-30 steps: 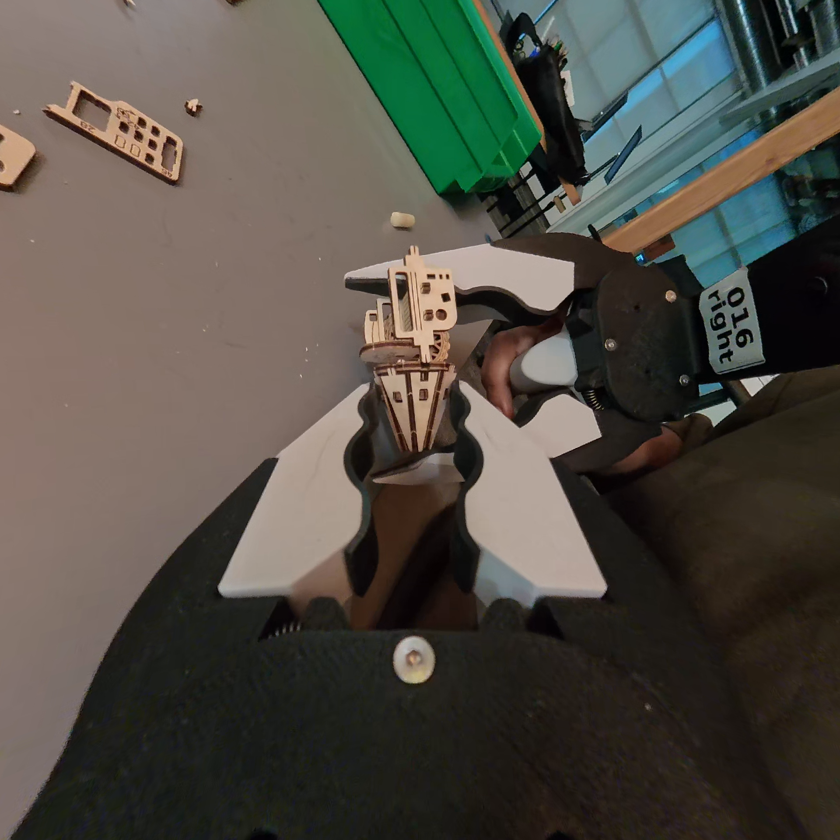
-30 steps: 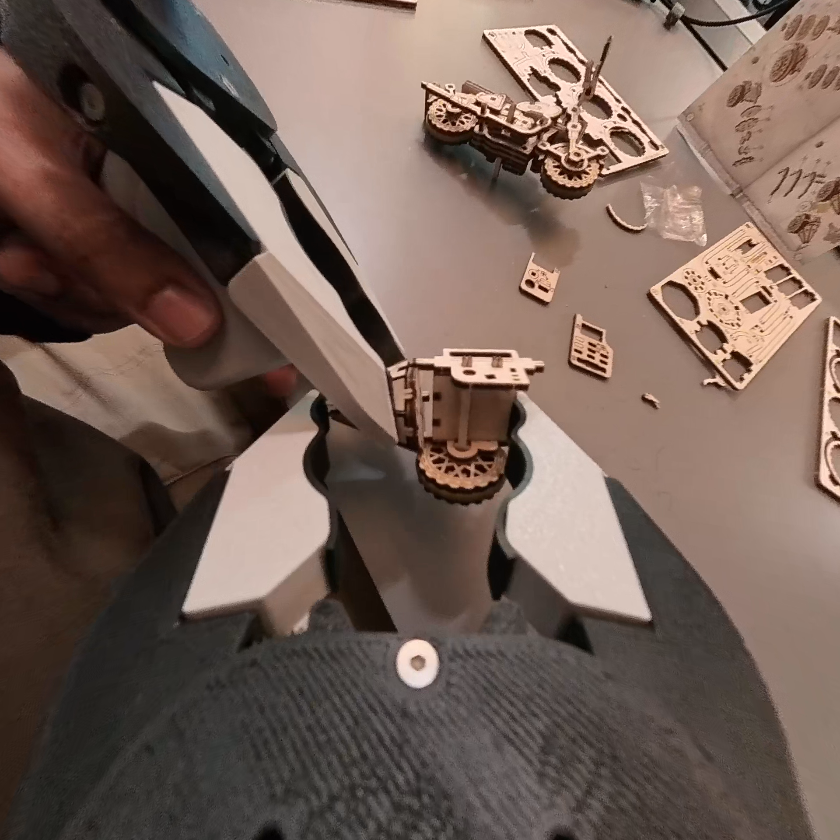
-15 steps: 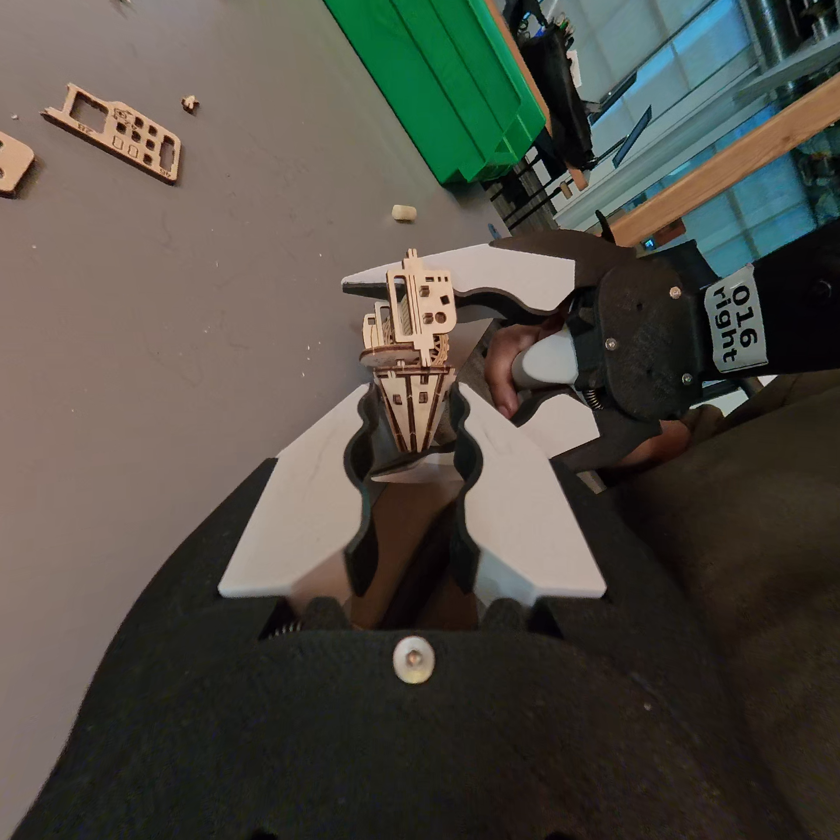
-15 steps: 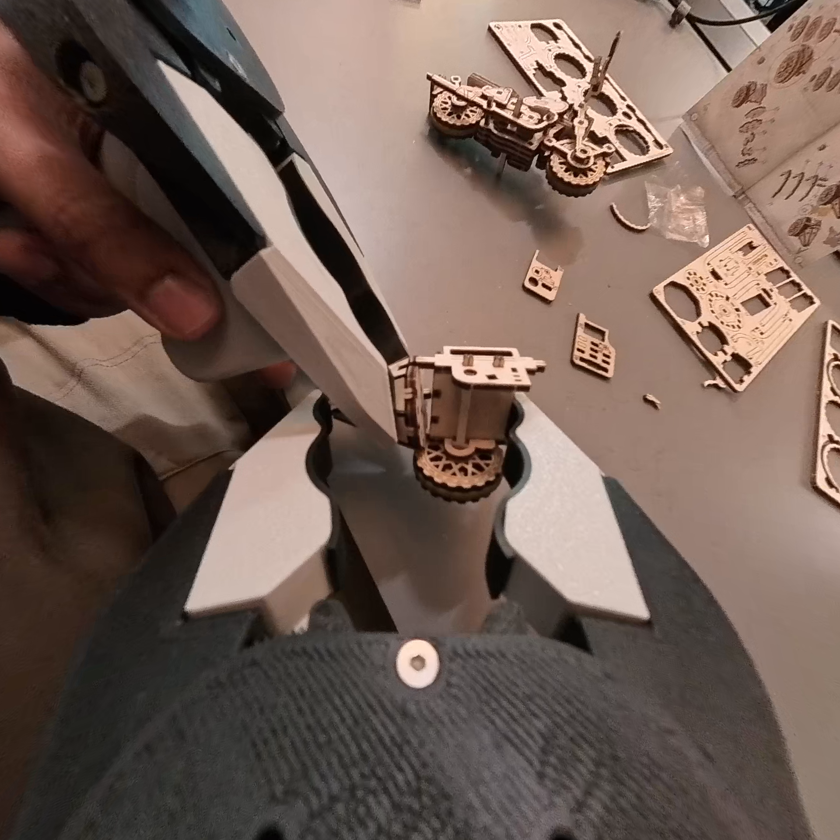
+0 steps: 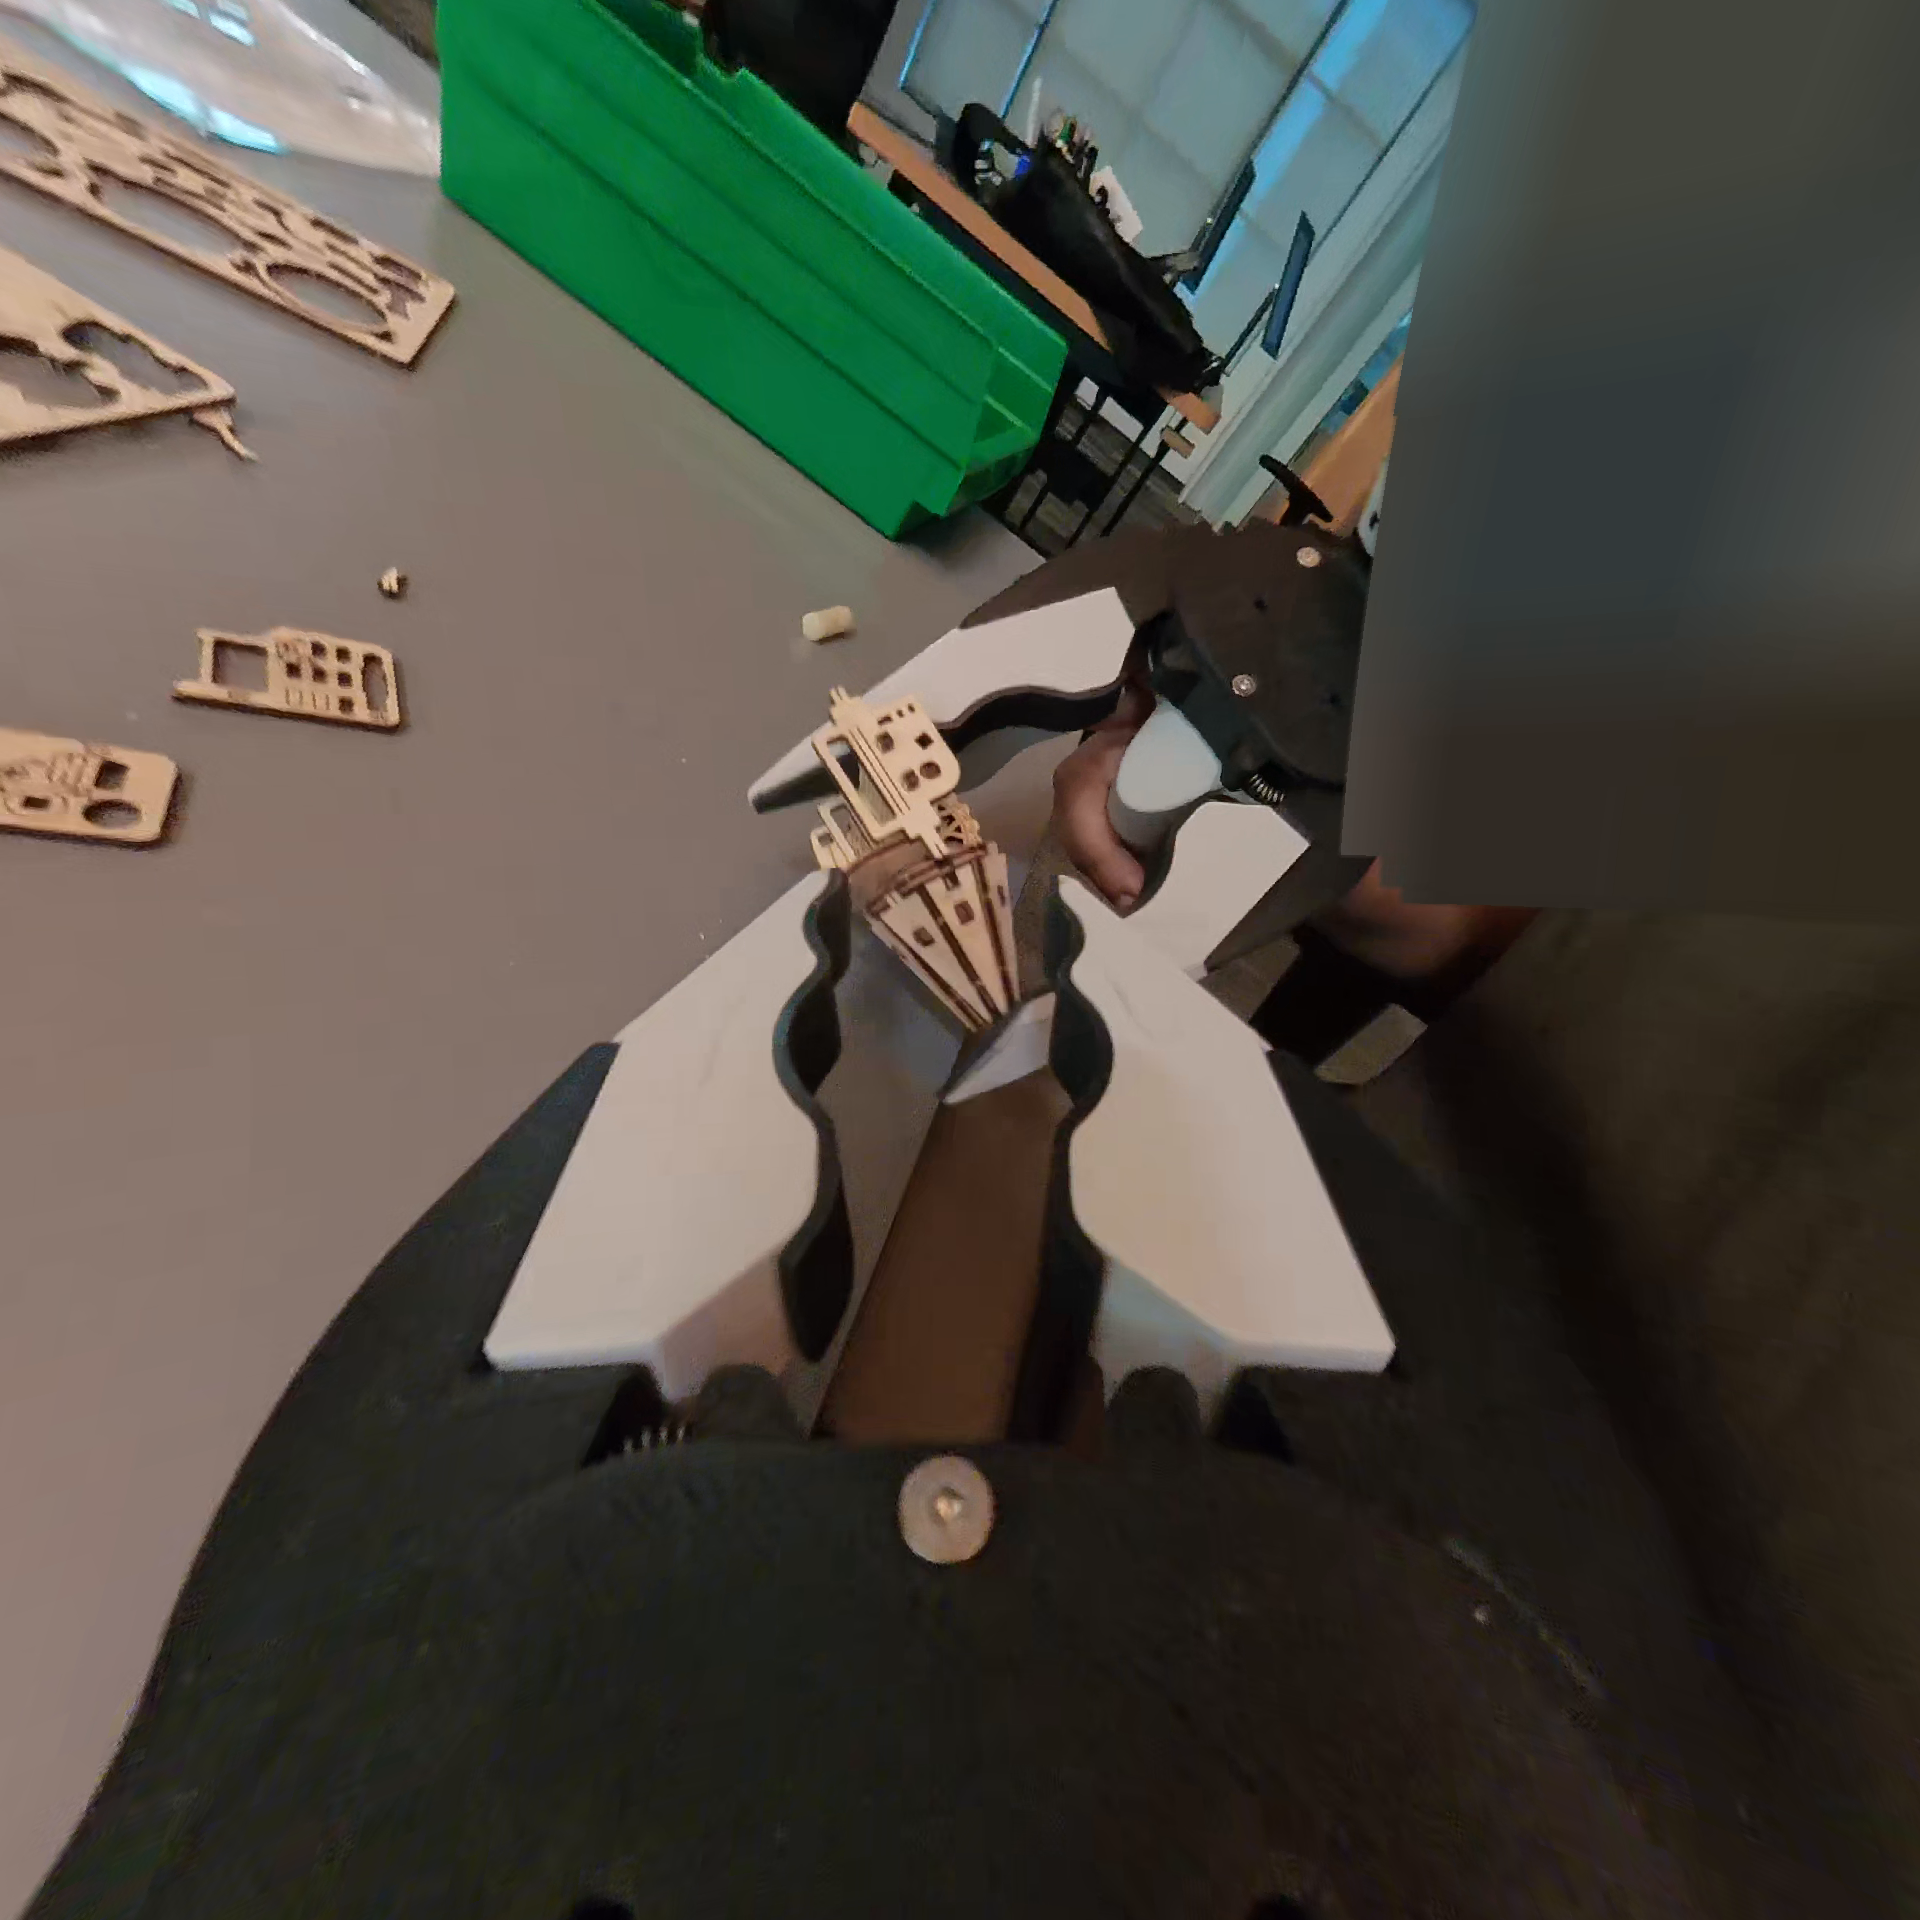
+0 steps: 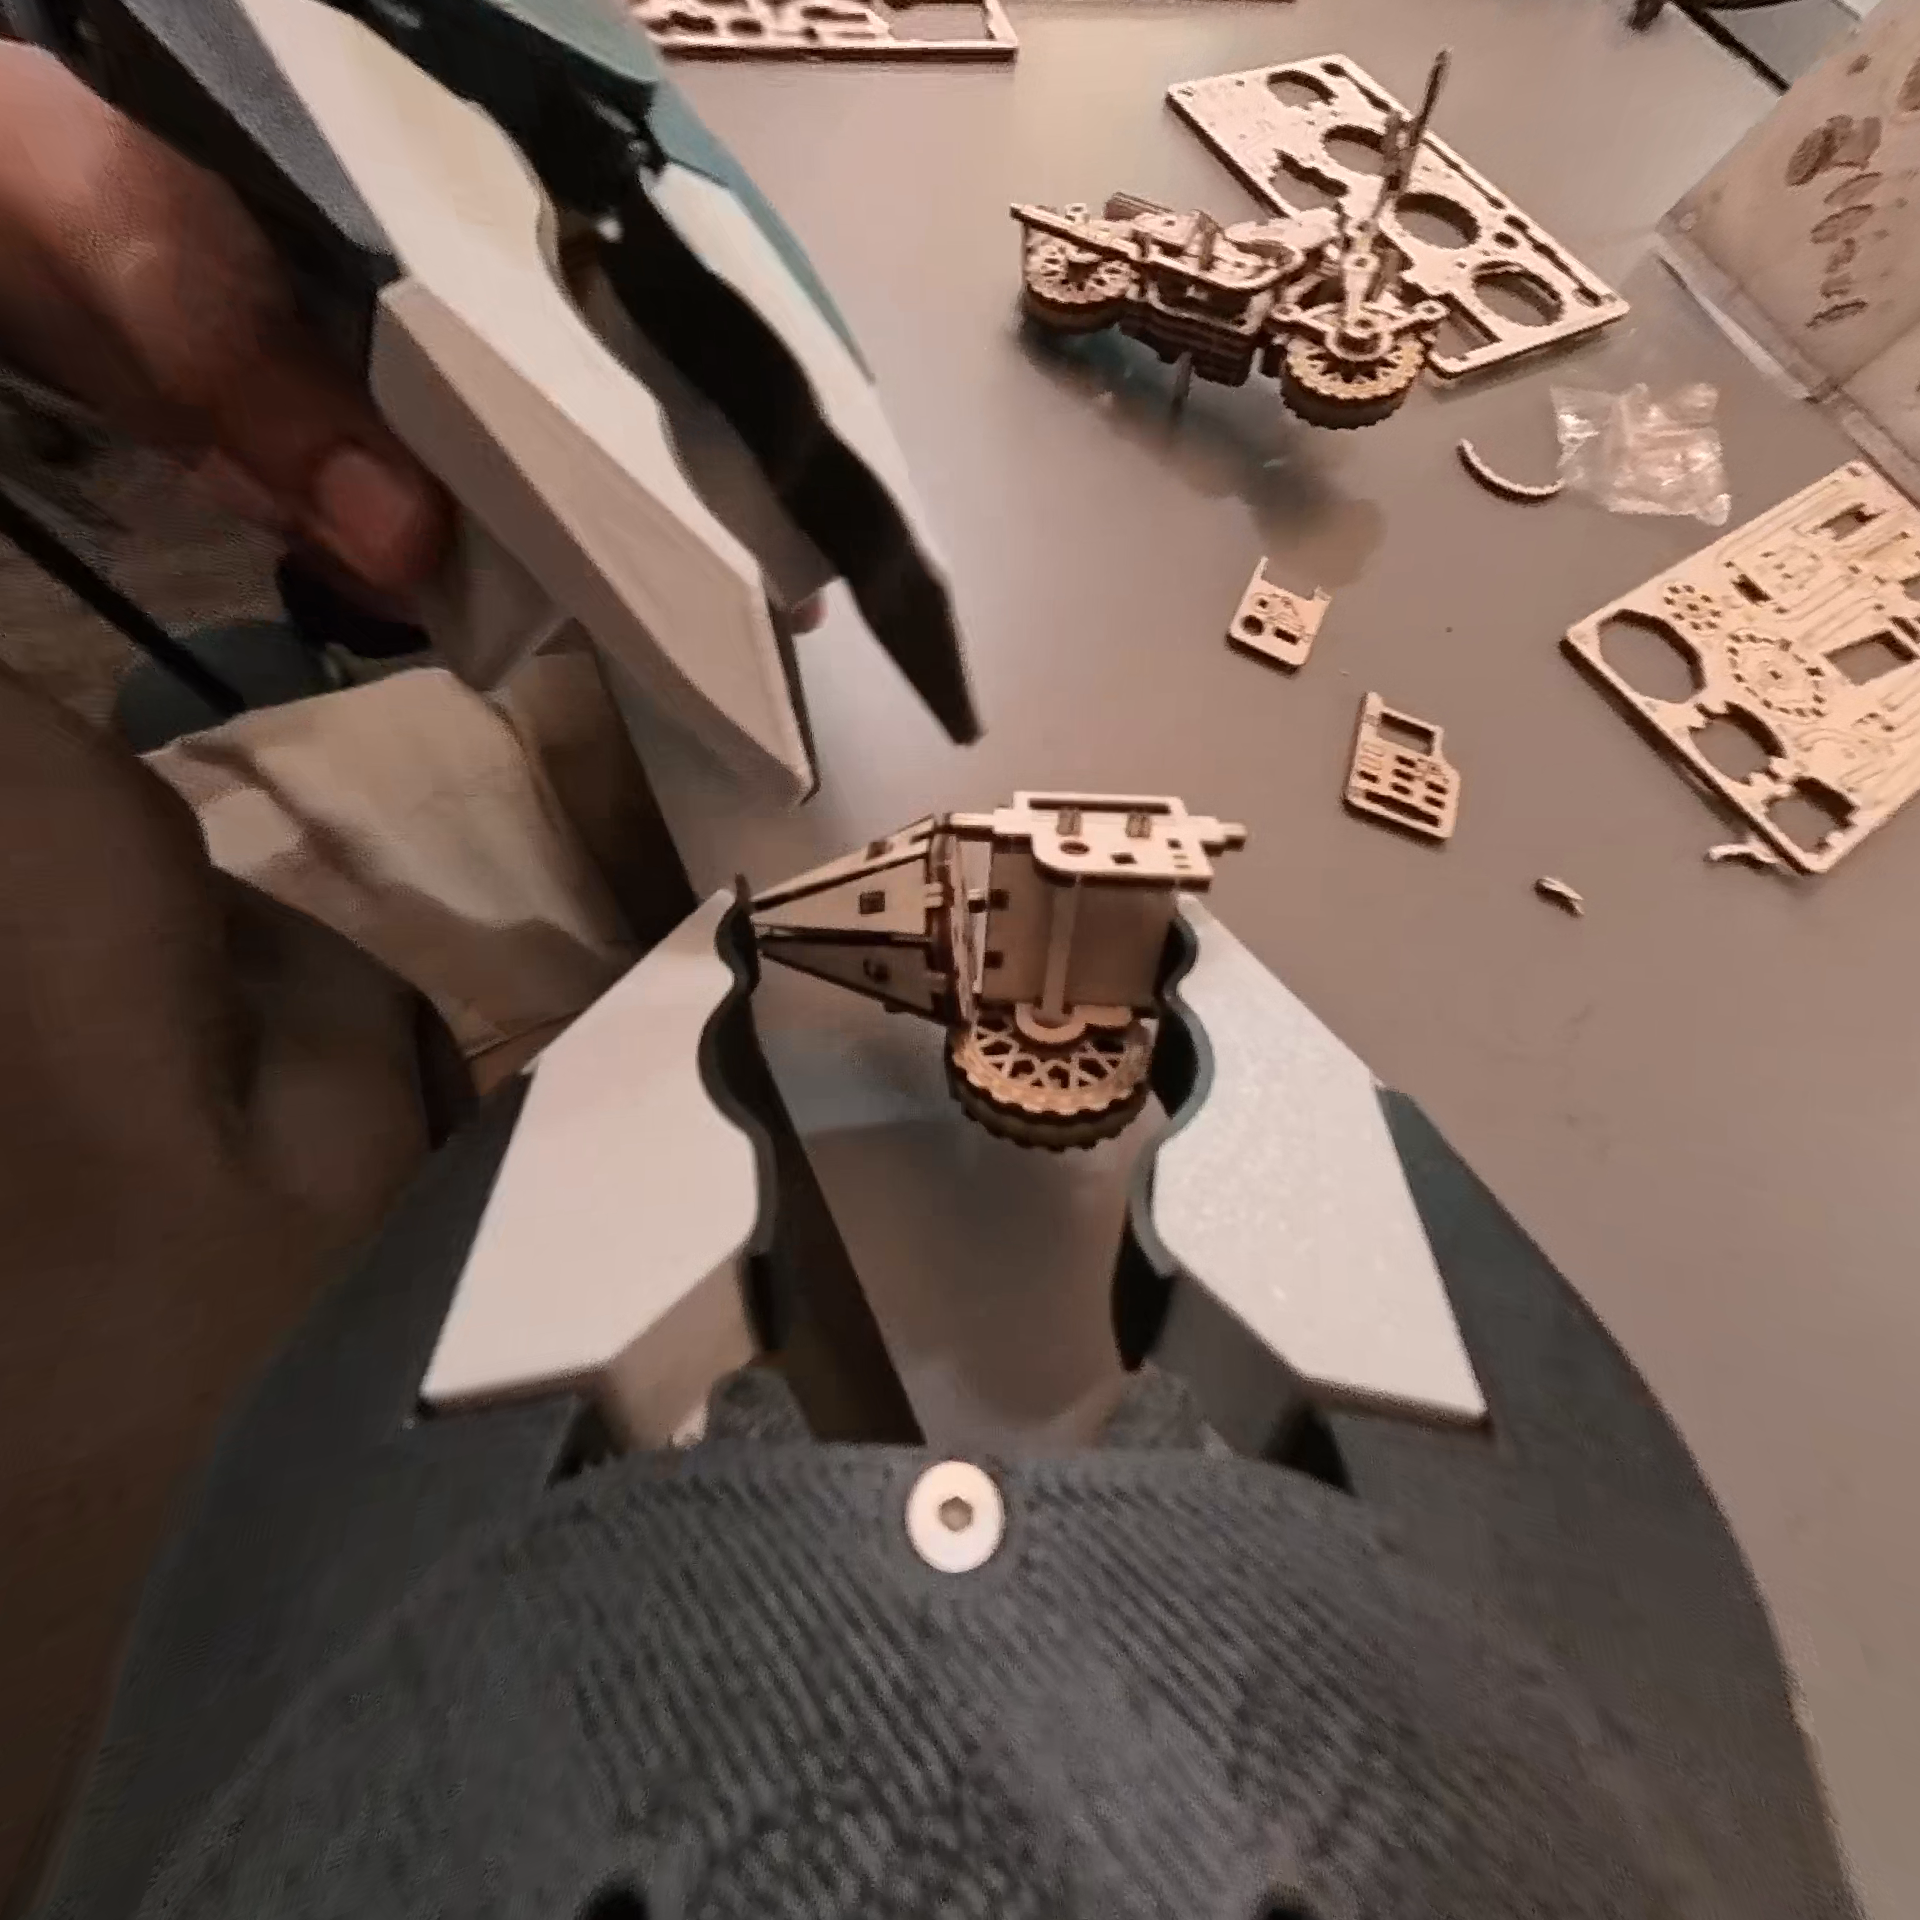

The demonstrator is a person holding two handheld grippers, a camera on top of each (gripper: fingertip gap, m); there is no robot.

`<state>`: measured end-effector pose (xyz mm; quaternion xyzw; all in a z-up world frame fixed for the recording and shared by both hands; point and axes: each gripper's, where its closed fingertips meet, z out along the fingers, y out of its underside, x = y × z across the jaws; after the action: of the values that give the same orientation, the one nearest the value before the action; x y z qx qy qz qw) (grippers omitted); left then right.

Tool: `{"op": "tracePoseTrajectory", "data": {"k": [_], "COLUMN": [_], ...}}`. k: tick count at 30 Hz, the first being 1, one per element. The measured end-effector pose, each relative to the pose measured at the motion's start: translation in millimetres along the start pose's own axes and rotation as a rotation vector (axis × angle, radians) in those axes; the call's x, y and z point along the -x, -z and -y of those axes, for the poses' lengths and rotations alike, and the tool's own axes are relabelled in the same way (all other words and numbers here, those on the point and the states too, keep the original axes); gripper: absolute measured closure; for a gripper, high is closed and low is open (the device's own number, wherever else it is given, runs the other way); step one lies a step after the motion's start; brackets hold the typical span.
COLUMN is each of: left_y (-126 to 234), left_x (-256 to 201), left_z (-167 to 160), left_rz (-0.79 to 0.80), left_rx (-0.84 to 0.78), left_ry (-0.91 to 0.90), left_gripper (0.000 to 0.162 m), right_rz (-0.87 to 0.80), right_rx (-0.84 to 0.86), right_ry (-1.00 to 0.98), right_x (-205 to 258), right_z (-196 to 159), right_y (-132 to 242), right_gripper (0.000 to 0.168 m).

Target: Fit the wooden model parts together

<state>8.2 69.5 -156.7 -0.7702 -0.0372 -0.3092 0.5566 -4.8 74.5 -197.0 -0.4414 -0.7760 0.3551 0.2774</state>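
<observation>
A small wooden sub-assembly (image 6: pixel 997 925) has a box body, a spoked wheel underneath and a ribbed cone end. My right gripper (image 6: pixel 961 914) is shut on it: the cone tip rests against the left finger and the box against the right finger. My left gripper (image 5: pixel 945 894) is open and holds nothing. In the right wrist view the left gripper (image 6: pixel 873 748) hangs above and to the left of the cone, clear of it. In the left wrist view the sub-assembly (image 5: pixel 925 894) shows beyond my fingertips, pinched between the right gripper's white fingers (image 5: pixel 997 675).
A built wooden motorcycle (image 6: pixel 1216 301) stands at the back on the grey table (image 6: pixel 1039 520). Cut-out sheets (image 6: pixel 1766 665) lie to the right, along with small loose panels (image 6: pixel 1403 769) and a plastic bag (image 6: pixel 1642 457). Green bins (image 5: pixel 748 239) stand at the far edge. Less than 4 cm separates the two grippers' tips. From either gripper's tips it is about 20 cm to the built wooden motorcycle (image 6: pixel 1216 301).
My left gripper has let go of the cone end and drawn back and up, away from the sub-assembly. The right gripper still holds the sub-assembly.
</observation>
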Motion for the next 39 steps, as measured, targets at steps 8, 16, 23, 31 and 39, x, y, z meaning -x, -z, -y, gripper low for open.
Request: {"op": "tracePoseTrajectory", "data": {"k": [8, 16, 23, 31, 39], "left_y": [5, 6, 5, 4, 8], "left_x": [-23, -42, -46, -47, -51], "left_z": [-8, 1, 1, -1, -1], "left_rz": [-0.139, -0.274, -0.312, -0.299, -0.332], "left_rx": [0.031, -0.026, -0.027, -0.024, -0.010], "left_ry": [-0.174, -0.027, 0.058, 0.033, 0.016], "left_gripper": [0.102, 0.102, 0.108, 0.116, 0.116], "right_rz": [0.421, 0.628, 0.681, 0.759, 0.821], "right_rx": [-0.186, -0.293, -0.263, -0.253, -0.268], "right_ry": [-0.120, -0.266, -0.265, -0.308, -0.339], "right_x": [47, 58, 67, 75, 78], "right_z": [24, 40, 37, 37, 39], "right_y": [24, 43, 43, 45, 51], "right_gripper": [0.092, 0.092, 0.092, 0.092, 0.092]}}
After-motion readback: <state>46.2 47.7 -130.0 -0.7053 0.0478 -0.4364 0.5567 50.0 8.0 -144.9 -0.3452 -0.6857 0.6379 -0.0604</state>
